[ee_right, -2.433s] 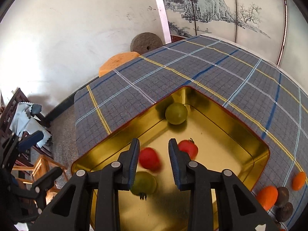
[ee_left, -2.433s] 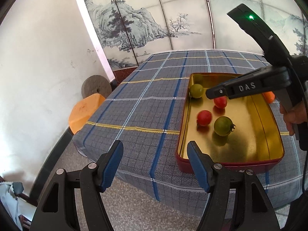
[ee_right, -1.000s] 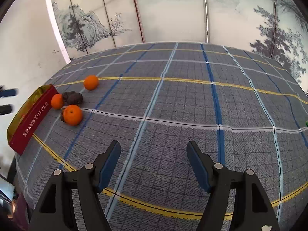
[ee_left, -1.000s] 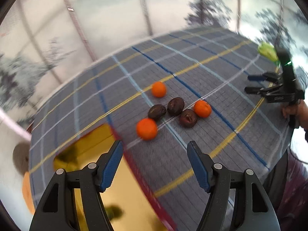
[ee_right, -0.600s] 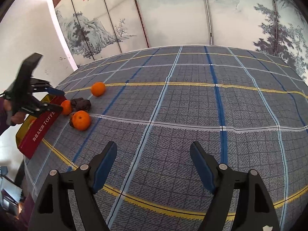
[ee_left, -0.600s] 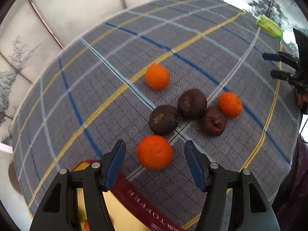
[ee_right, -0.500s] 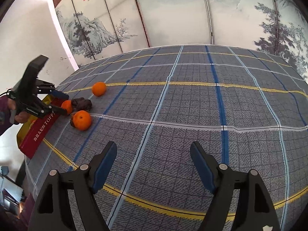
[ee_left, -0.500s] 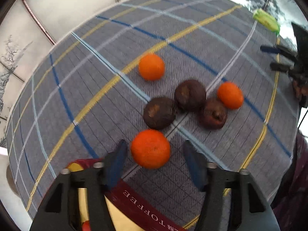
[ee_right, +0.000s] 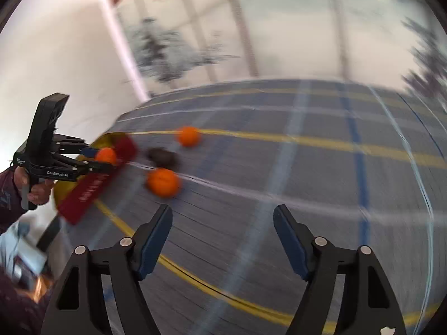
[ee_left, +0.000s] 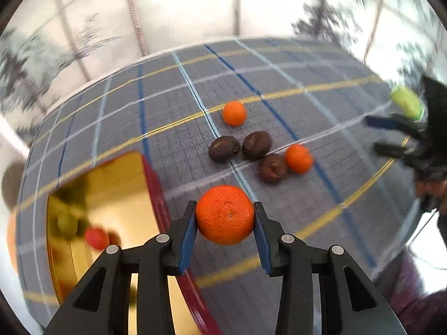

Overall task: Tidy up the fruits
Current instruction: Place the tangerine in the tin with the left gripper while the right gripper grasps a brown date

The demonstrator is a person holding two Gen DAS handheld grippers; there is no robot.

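Observation:
My left gripper is shut on an orange and holds it above the cloth beside the red rim of the gold tin. The tin holds a red tomato and a green one. Two more oranges and three dark brown fruits lie on the checked tablecloth. My right gripper is open and empty above the cloth; it also shows in the left wrist view. In the right wrist view the left gripper holds the orange over the tin's edge.
A green object lies near the table's far right edge. A painted folding screen stands behind the table. An orange stool and a round stone sit on the floor to the left.
My left gripper closed on the nearest orange and lifted it toward the tin. My right gripper swung left, and its view is now blurred by motion.

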